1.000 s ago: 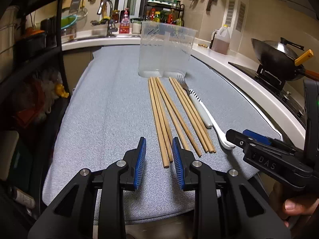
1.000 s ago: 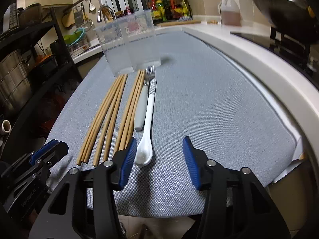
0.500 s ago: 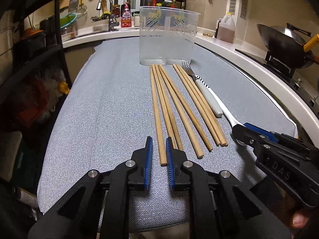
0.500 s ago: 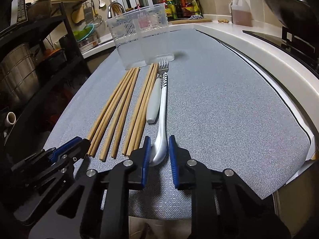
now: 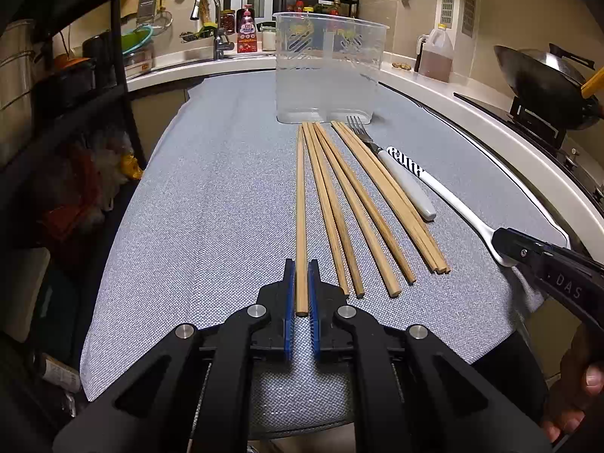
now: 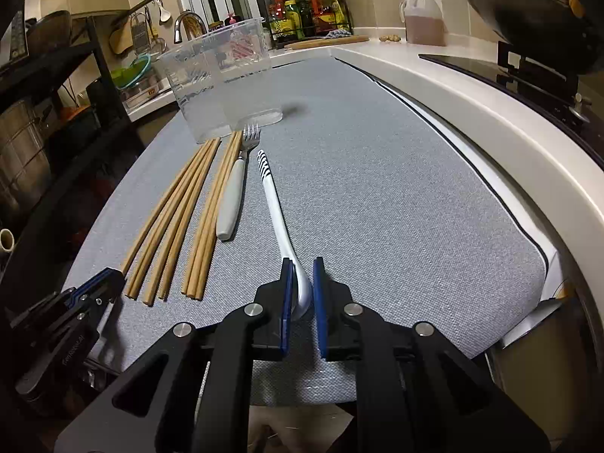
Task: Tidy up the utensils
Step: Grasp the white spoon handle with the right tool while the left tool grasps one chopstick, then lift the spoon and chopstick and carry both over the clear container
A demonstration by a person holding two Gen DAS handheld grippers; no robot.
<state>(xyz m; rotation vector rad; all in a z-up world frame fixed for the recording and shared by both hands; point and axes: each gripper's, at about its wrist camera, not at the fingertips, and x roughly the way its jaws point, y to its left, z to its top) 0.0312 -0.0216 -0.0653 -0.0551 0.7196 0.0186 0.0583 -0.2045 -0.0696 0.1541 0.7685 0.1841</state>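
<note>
Left gripper (image 5: 301, 288) has its jaws pinching the near end of the leftmost chopstick (image 5: 300, 204); right gripper (image 6: 301, 288) has its jaws clamped on the bowl of the white spoon (image 6: 277, 207), both utensils lying on the grey-clothed bench (image 5: 211, 196) in front of the clear divided container (image 5: 327, 71). Chopstick looks light, stiff and thin, likely to pivot from an end grip; the spoon looks smooth and slippery, so its curved bowl may twist. Open cloth lies right of the spoon, the near bench edge sits just under both grippers, and the remaining chopsticks (image 5: 362, 204) and fork (image 5: 392, 173) crowd the middle.
</note>
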